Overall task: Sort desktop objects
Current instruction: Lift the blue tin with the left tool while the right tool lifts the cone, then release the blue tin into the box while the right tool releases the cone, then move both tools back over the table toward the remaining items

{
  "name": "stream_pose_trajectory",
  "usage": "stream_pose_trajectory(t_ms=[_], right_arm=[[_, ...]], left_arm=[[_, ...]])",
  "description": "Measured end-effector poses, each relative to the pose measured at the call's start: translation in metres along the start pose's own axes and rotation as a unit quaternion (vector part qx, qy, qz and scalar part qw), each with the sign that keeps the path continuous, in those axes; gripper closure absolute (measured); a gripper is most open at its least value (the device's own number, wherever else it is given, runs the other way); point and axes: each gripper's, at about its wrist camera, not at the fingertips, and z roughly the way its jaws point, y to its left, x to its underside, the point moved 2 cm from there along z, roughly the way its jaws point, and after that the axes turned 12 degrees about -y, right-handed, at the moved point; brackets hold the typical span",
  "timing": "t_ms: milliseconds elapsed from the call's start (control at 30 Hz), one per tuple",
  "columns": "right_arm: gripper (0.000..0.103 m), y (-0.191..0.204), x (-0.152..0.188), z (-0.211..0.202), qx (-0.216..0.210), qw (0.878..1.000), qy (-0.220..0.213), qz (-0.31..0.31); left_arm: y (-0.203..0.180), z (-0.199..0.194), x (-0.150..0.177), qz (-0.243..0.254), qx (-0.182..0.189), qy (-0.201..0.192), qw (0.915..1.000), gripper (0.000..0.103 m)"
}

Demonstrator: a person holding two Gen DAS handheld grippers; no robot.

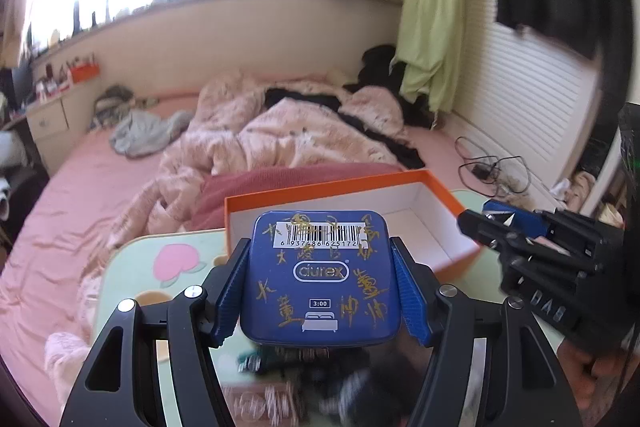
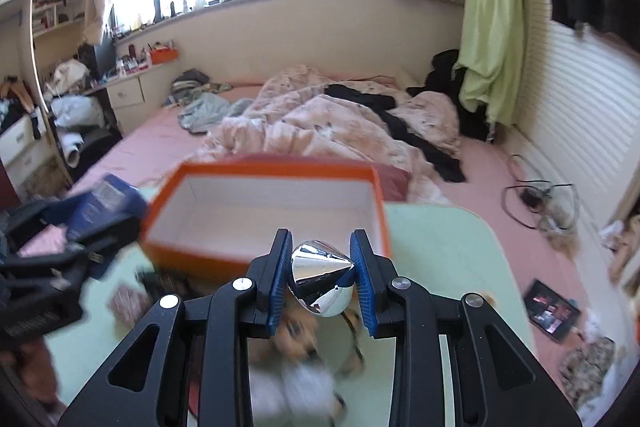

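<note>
Over the green table (image 1: 132, 251), left gripper (image 1: 322, 279) clamps a blue tin (image 1: 320, 275); right gripper (image 2: 322, 275) pinches a chrome cone (image 2: 320, 279), orange box (image 2: 264, 211) just beyond.

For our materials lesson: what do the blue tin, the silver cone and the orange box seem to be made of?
Blue tin: likely painted metal, glossy, with rounded pressed edges. Silver cone: chrome-like, mirror-polished metal or plated plastic, reflecting the room. Orange box: cardboard, matte, with thin straight walls and a white inside.
</note>
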Motion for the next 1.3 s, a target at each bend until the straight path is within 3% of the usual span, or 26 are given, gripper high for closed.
stream_pose_trajectory(t_ms=[233, 333, 400, 567, 700, 767, 900, 1033, 1200, 1300], right_arm=[[0.071, 0.009, 0.015, 0.072, 0.022, 0.997, 0.073, -0.009], [0.071, 0.009, 0.024, 0.082, 0.027, 0.996, 0.089, -0.012], [0.067, 0.009, 0.026, 0.082, 0.024, 0.995, 0.092, -0.005], [0.040, 0.010, 0.016, 0.046, 0.029, 0.999, 0.036, -0.004], [0.038, 0.019, 0.015, 0.005, 0.017, 1.000, 0.004, -0.017], [0.034, 0.021, 0.023, -0.016, 0.006, 1.000, 0.003, -0.023], [0.033, 0.020, 0.053, -0.049, -0.018, 0.999, 0.028, -0.032], [0.033, 0.011, 0.091, -0.063, -0.010, 0.996, 0.079, -0.032], [0.033, -0.002, 0.117, -0.057, -0.006, 0.990, 0.139, 0.001], [0.032, -0.008, 0.127, -0.045, 0.001, 0.984, 0.175, 0.014]], left_arm=[[0.007, 0.057, 0.011, -0.023, -0.031, 0.055, 0.9977, 0.037], [0.008, 0.058, 0.017, -0.034, -0.034, 0.050, 0.9976, 0.035], [0.009, 0.050, 0.017, -0.034, -0.031, 0.036, 0.9983, 0.022], [0.012, 0.005, 0.012, -0.044, -0.025, -0.014, 0.9987, 0.013], [0.005, -0.044, 0.020, -0.021, -0.020, -0.037, 0.9989, 0.000], [0.000, -0.066, 0.034, -0.005, -0.020, -0.041, 0.9990, 0.000], [-0.009, -0.088, 0.082, 0.023, -0.024, 0.002, 0.9995, 0.000], [-0.018, -0.086, 0.125, 0.036, -0.039, 0.040, 0.9978, 0.000], [-0.020, -0.059, 0.148, 0.038, -0.040, 0.114, 0.9919, 0.000], [-0.013, -0.060, 0.149, 0.021, -0.043, 0.114, 0.9924, 0.000]])
